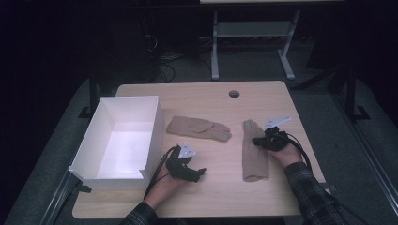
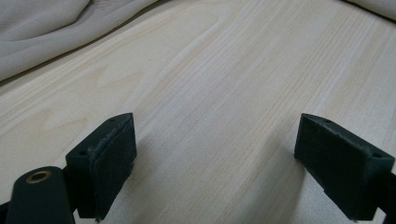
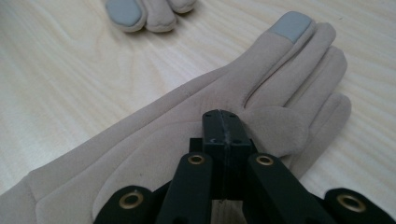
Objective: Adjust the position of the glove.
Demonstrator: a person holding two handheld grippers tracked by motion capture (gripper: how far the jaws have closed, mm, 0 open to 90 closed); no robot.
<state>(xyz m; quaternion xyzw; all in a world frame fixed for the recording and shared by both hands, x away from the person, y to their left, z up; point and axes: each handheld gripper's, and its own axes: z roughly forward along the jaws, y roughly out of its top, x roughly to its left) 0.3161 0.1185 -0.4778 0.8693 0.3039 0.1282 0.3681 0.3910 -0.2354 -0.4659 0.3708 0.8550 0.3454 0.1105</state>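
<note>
- Glove [image 1: 254,154], tan, lies lengthwise on the bench [image 1: 220,197] toward its right edge, fingers pointing away.
- Right gripper [image 3: 223,122] rests over its palm, jaws pressed together; no fabric visibly pinched.
- Second glove [image 1: 199,127] lies crosswise nearby, apart.
- Left gripper [image 2: 215,158] spread wide above bare wood.
- White box [image 1: 94,154] overhangs the left edge.

No text, label, brand, number or sign can be read anywhere in these views. The beige gloves [image 1: 255,150], the white box [image 1: 123,136] and the wooden worktop [image 1: 225,192] all carry plain, unmarked surfaces, and the black tools bear no legible marking either.
</note>
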